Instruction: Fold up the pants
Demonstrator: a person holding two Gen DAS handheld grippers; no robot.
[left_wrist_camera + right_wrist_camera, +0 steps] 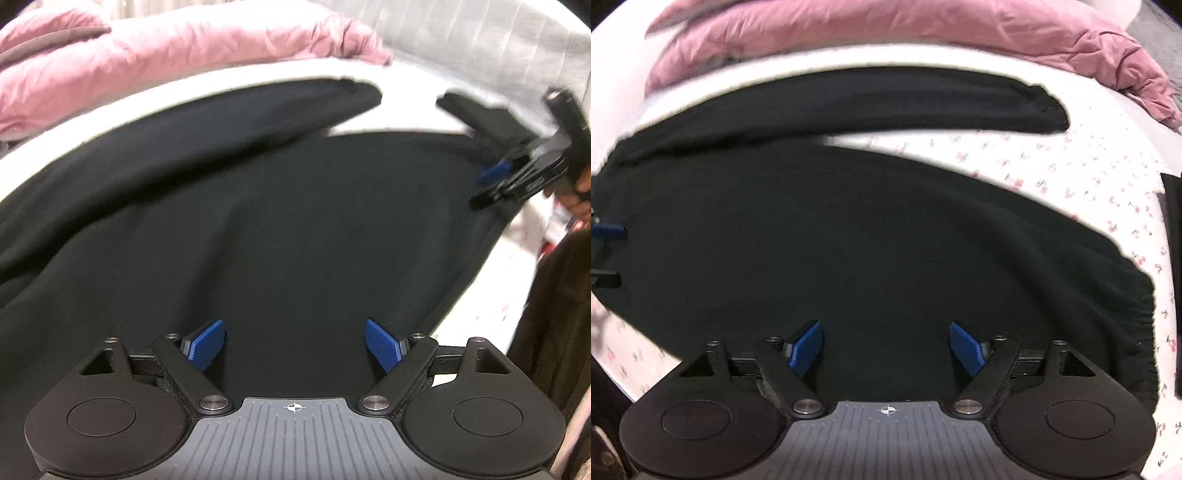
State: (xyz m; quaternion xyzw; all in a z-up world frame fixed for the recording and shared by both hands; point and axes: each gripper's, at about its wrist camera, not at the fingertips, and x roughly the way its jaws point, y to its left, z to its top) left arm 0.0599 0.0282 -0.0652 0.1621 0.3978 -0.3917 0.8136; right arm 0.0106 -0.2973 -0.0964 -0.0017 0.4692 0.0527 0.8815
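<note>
Black pants point(277, 221) lie spread flat on a white bed sheet with a small floral print point(1071, 166). One leg point(868, 99) stretches across the far side, the other leg and body point(849, 240) lie nearer, with the elastic waistband point(1145, 332) at right. My left gripper point(294, 343) is open, its blue pads just above the black cloth. My right gripper point(886, 347) is open too, low over the pants. The right gripper also shows in the left wrist view point(517, 173) at the far right edge of the pants.
A pink duvet point(166, 55) is bunched along the far side of the bed, also in the right wrist view point(923, 29). A grey padded headboard point(480, 33) stands behind. Dark brown cloth point(554, 314) hangs at the right beside the bed.
</note>
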